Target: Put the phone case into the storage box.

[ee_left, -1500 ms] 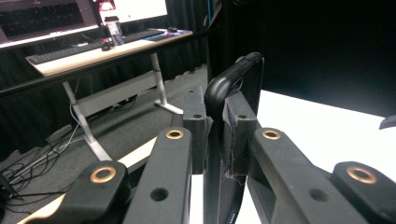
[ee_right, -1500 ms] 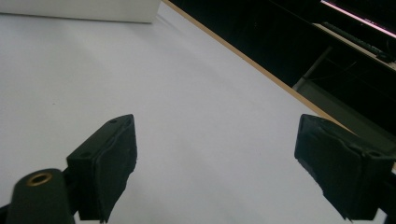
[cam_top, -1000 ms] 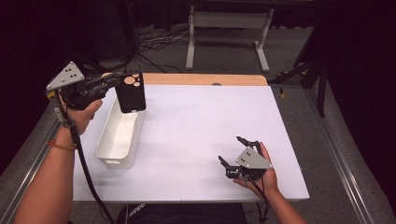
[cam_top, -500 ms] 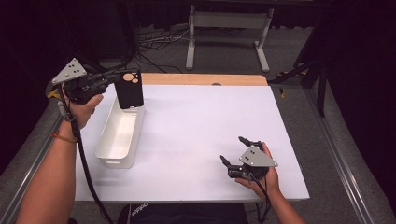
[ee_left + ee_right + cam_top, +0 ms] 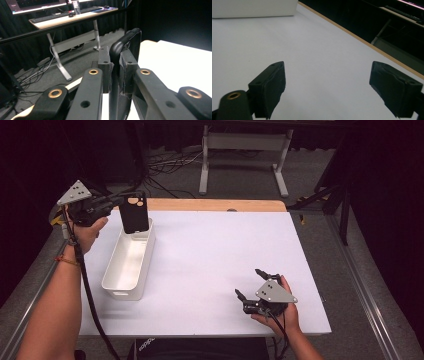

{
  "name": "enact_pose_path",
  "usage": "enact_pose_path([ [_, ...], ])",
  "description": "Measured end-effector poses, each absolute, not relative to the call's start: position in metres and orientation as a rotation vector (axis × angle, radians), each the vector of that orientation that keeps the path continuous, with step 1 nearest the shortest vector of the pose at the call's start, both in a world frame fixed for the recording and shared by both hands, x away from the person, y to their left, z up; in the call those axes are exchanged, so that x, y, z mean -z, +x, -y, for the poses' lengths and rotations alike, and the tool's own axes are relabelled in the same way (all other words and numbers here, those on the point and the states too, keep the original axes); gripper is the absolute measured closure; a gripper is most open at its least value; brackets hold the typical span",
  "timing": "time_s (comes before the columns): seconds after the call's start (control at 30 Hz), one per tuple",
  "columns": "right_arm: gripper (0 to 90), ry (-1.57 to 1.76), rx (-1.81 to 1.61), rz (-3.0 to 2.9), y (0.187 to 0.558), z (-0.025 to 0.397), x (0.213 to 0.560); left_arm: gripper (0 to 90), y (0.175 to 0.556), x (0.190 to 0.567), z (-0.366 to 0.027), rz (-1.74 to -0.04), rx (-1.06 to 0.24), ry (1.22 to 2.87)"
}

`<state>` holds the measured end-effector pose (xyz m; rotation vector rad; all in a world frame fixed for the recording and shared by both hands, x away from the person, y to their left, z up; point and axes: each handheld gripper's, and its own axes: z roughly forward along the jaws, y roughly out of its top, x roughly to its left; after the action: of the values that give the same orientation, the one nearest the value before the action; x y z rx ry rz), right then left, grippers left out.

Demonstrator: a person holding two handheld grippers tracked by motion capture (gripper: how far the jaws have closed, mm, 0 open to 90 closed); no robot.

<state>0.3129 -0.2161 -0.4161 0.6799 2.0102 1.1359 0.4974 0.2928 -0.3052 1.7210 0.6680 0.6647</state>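
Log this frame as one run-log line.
left gripper: shut on phone case, held upright over far end of white bin | right gripper: open, empty, near table's front right | bin: looks empty

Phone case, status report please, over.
Left gripper shut on phone case, above the white bin's far end. Right gripper open, idle. Nothing in the way.
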Motion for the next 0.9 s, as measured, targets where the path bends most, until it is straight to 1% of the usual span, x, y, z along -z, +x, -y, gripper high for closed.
enact_pose_path([
  [0.5, 14.6, 0.678, -1.11, -2.038, 0.316, 0.209, 0.42, 82.0, 0.518, 0.329, -0.297, -0.661, -0.631, 1.725],
  [0.9, 15.0, 0.692, -1.083, -2.086, 0.324, 0.204, 0.428, 81.9, 0.536, 0.369, -0.292, -0.683, -0.595, 1.791],
])
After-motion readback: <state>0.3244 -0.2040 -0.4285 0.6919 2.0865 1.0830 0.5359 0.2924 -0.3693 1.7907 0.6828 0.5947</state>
